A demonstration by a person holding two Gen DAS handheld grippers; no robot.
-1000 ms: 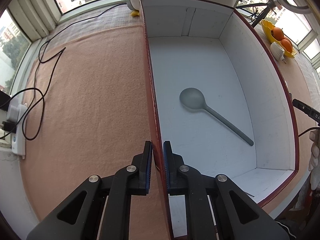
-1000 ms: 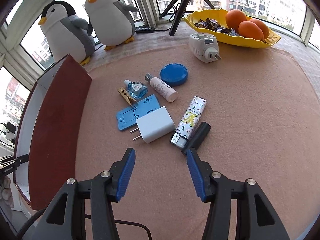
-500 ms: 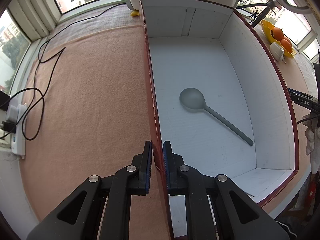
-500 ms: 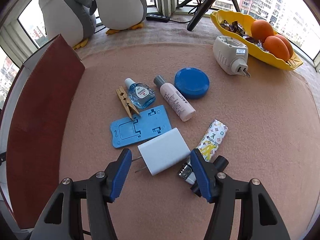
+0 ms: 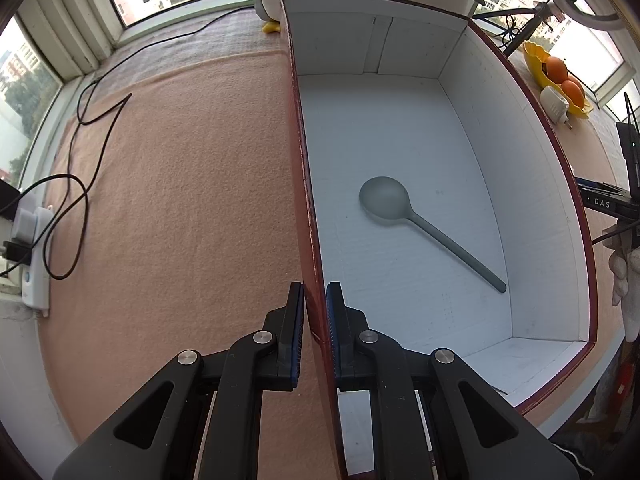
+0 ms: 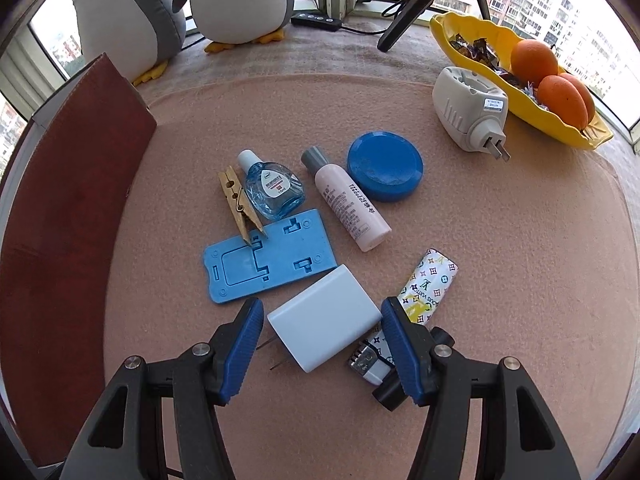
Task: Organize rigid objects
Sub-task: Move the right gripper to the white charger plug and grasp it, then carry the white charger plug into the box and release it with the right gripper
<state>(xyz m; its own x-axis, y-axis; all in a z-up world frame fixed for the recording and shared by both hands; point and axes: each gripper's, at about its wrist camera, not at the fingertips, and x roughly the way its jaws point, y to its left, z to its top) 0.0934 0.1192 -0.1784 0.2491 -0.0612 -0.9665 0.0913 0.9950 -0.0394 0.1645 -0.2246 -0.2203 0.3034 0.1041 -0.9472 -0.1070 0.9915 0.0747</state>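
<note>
Our right tongs [image 6: 322, 322] have come down and now stand wide open around the white charger [image 6: 323, 322] on the worktop [image 6: 500, 240], ready to close, while our left tongs [image 5: 315, 312] stay clamped on the box [image 5: 308, 216] wall.

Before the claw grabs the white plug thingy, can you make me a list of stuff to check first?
1. Right gripper open wide enough: ok, the jaws stand apart on both sides of the white charger.
2. Charger between the fingers: ok, it lies in the gap, prongs pointing toward the left finger.
3. Neighbours out of the way: not ok, the patterned lighter and a black stick sit right behind the right finger.
4. Box held steady: ok, the left gripper pinches its red wall.
5. Room in the box: ok, only a grey spoon lies inside.
6. Fingers low enough to touch the charger: cannot tell.
</note>
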